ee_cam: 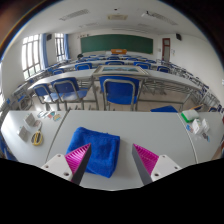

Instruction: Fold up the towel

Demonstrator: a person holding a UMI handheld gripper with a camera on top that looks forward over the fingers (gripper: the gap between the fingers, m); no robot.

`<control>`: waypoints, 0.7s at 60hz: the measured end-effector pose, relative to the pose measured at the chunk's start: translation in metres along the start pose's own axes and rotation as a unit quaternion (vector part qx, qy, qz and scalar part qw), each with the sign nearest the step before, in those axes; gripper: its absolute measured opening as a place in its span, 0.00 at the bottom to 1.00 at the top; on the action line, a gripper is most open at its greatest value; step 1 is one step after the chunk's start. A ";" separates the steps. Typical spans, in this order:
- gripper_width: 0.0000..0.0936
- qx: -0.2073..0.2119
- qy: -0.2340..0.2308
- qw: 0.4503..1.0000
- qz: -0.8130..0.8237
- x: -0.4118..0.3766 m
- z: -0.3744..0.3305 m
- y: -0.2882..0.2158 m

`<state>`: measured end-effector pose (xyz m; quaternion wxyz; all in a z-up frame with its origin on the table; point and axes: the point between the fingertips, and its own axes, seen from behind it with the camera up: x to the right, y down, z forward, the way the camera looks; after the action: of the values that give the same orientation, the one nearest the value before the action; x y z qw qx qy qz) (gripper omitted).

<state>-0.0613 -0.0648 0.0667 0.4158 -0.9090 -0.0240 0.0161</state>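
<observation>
As tool (112, 158) gapes, towel (96, 149) flat — desk (140, 130).

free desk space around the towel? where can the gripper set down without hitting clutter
Bare patches on the white desk: between the blue towel and the small items at the right end, and a narrower strip between the towel and the clutter at the left end. Both desk ends are crowded. The gripper is open, one finger over the towel's near edge.
</observation>
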 end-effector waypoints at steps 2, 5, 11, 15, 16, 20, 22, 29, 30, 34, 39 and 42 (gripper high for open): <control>0.91 0.004 0.001 1.000 -0.003 -0.002 -0.010 0.000; 0.91 0.008 0.002 1.000 -0.007 -0.007 -0.026 -0.001; 0.91 0.020 0.008 1.000 -0.018 -0.026 -0.066 -0.009; 0.91 0.032 0.015 0.999 -0.022 -0.040 -0.096 -0.012; 0.91 0.034 0.018 0.999 -0.024 -0.046 -0.103 -0.012; 0.91 0.042 0.029 0.998 -0.033 -0.058 -0.135 -0.011; 0.91 0.049 0.035 0.998 -0.036 -0.065 -0.151 -0.010; 0.91 0.065 0.052 0.996 -0.039 -0.086 -0.203 0.004; 0.91 0.067 0.052 0.996 -0.039 -0.090 -0.210 0.006; 0.91 0.067 0.053 0.996 -0.035 -0.100 -0.236 0.018; 0.91 0.067 0.057 0.996 -0.029 -0.108 -0.263 0.030; 0.91 0.071 0.061 0.995 -0.027 -0.108 -0.278 0.032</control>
<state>-0.1550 -0.3012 0.2253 0.4807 -0.8753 -0.0217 -0.0483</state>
